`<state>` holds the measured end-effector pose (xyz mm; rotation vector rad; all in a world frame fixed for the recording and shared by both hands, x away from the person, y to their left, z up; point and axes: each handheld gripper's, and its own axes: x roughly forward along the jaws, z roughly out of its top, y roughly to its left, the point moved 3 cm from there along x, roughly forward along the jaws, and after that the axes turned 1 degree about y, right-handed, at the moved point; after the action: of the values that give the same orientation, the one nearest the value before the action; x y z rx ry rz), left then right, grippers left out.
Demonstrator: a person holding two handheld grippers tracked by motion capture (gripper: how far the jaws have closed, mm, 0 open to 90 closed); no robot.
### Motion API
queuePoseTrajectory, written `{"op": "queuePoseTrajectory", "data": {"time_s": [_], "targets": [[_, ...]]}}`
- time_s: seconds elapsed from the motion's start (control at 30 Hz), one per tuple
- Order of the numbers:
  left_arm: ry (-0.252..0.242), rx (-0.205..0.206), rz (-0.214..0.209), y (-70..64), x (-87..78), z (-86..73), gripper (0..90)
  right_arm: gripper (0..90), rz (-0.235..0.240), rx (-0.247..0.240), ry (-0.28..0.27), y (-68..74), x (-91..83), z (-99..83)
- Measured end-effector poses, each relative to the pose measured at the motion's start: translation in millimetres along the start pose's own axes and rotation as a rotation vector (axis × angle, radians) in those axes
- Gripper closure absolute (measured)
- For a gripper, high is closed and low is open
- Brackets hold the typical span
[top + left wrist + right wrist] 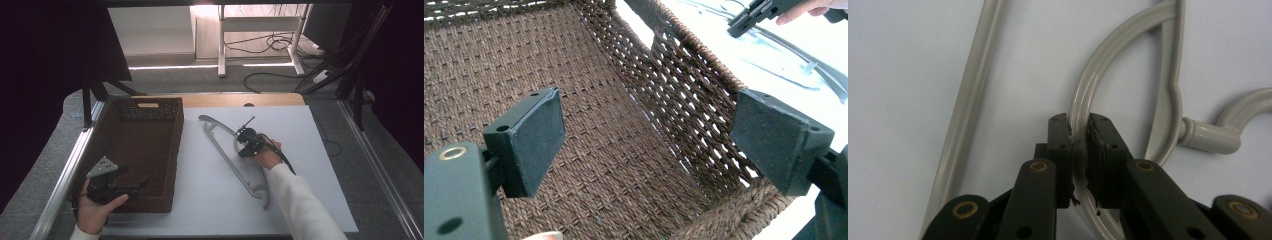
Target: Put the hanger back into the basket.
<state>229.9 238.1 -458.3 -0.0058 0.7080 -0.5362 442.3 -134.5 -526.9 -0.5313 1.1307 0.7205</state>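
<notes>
On the worktop (pixel 210 200) the basket (pixel 172 165) sits at the left, the hanger (pixel 225 155) just right of it — apart, not touching. The left gripper (pixel 132 187) hangs over the basket's near end; the right gripper (pixel 245 145) sits at the hanger's middle, fingers (pixel 1060 145) either side of its curved bar.

Grey plastic clothes hanger (pixel 231 152), flat on white tabletop, right of centre. Straight bar running far-left to near-right; curved shoulder arm (pixel 1096 70) pinched edgewise; hook (pixel 1218 131) pointing far.
</notes>
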Motion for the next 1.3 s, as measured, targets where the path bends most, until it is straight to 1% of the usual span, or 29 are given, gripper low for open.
{"op": "queuePoseTrajectory", "data": {"time_s": [0.13, 0.27, 0.37, 0.43, 0.5, 0.6, 0.63, 0.67, 0.7, 0.8, 0.83, 0.87, 1.03, 1.1, 1.17, 1.23, 1.3], "targets": [[0.0, 0.001, 0.0, 0.7, -0.2, -0.1, 14.4, 80.4, -0.002, 0.005, -0.001, -1.2, -0.8, -0.5], [-0.001, -0.004, 0.003, 1.2, -0.6, -0.3, 14.4, 80.4, -0.017, 0.005, -0.022, -4.1, -7.2, -0.7], [-0.002, -0.005, 0.003, 1.6, -0.7, -0.4, 14.4, 80.5, -0.016, 0.009, -0.052, -7.2, -17.4, -0.6], [-0.003, -0.005, 0.001, 1.4, -0.7, -0.3, 14.4, 80.5, -0.025, -0.002, -0.075, -9.7, -25.8, -0.9], [-0.003, -0.007, -0.003, 1.3, -0.6, -0.1, 14.4, 80.5, -0.03, -0.007, -0.099, -12.1, -35.9, -1.4], [-0.004, -0.007, -0.005, 1.5, -0.6, 0.3, 14.5, 80.5, -0.024, -0.015, -0.144, -13.9, -53.1, -1.3], [-0.004, -0.007, -0.006, 1.5, -0.6, 0.4, 14.5, 80.5, -0.021, -0.034, -0.173, -12.9, -64.6, -0.8], [-0.004, -0.008, -0.007, 1.6, -0.6, 0.5, 14.5, 80.5, -0.02, -0.047, -0.183, -11.8, -70.1, -0.8], [-0.007, -0.01, -0.008, 1.4, -0.7, 0.6, 14.5, 80.5, -0.02, -0.047, -0.183, -11.8, -70.1, -0.8], [-0.009, -0.012, -0.009, 1.6, -1.6, 1.0, 14.5, 80.8, -0.023, -0.095, -0.205, -7.3, -83.9, -2.4], [-0.01, -0.011, -0.011, 1.7, -1.9, 1.2, 14.5, 80.9, -0.019, -0.109, -0.222, -4.1, -91.7, -4.6], [-0.011, -0.012, -0.012, 1.7, -2.0, 1.2, 14.5, 80.9, -0.019, -0.109, -0.222, -4.1, -91.7, -4.6], [-0.014, -0.016, -0.018, 0.2, -2.2, 2.3, 14.6, 80.9, -0.008, -0.136, -0.252, 4.2, -106.6, -9.7], [-0.015, -0.014, -0.022, -0.3, -2.1, 2.8, 14.7, 80.9, -0.002, -0.138, -0.256, 5.2, -107.9, -9.8], [-0.017, -0.016, -0.023, -0.7, -2.4, 3.4, 14.7, 80.9, 0.001, -0.153, -0.267, 9.6, -113.0, -9.7], [-0.019, -0.015, -0.028, -0.9, -2.9, 4.3, 14.7, 80.9, 0.009, -0.155, -0.271, 11.2, -114.4, -9.5], [-0.024, -0.017, -0.032, -1.7, -3.5, 5.1, 14.9, 80.9, 0.011, -0.167, -0.276, 14.2, -117.1, -9.1]]}}
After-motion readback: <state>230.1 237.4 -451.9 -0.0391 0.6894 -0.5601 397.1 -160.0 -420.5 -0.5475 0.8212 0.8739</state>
